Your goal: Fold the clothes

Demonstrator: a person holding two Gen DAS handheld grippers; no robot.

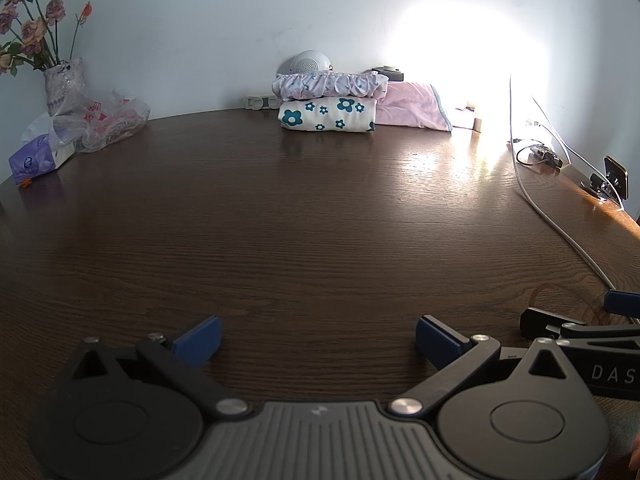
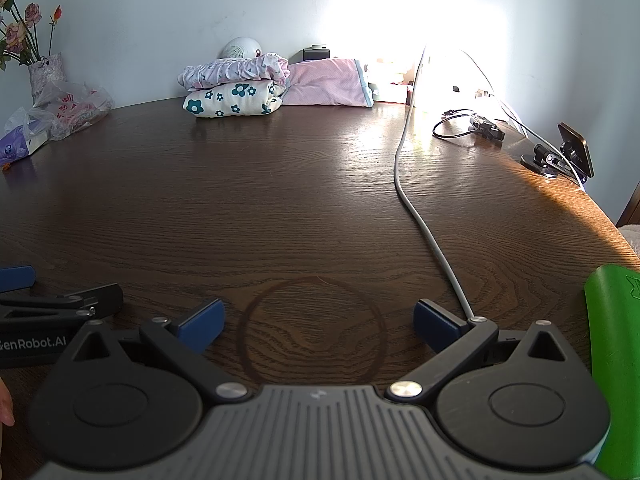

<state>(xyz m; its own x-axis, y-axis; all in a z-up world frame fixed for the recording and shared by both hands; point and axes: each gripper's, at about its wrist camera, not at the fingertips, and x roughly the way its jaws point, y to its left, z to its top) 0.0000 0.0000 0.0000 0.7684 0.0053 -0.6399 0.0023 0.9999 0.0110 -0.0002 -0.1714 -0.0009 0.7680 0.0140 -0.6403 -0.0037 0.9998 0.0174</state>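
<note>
The folded clothes (image 1: pixel 327 114) sit stacked at the far edge of my table (image 1: pixel 300 220) against the wall — a cream floral piece under a frilly pink one, with a pink dotted piece (image 2: pixel 328 82) beside them. Glare at the right washes out whatever lies behind that piece. A green object (image 2: pixel 612 340) is cut off at the right. My left gripper (image 1: pixel 318 340) and right gripper (image 2: pixel 319 326) both gape wide, holding nothing — bare wood stretches ahead, with a white cable (image 2: pixel 420 216) trailing along the right.
</note>
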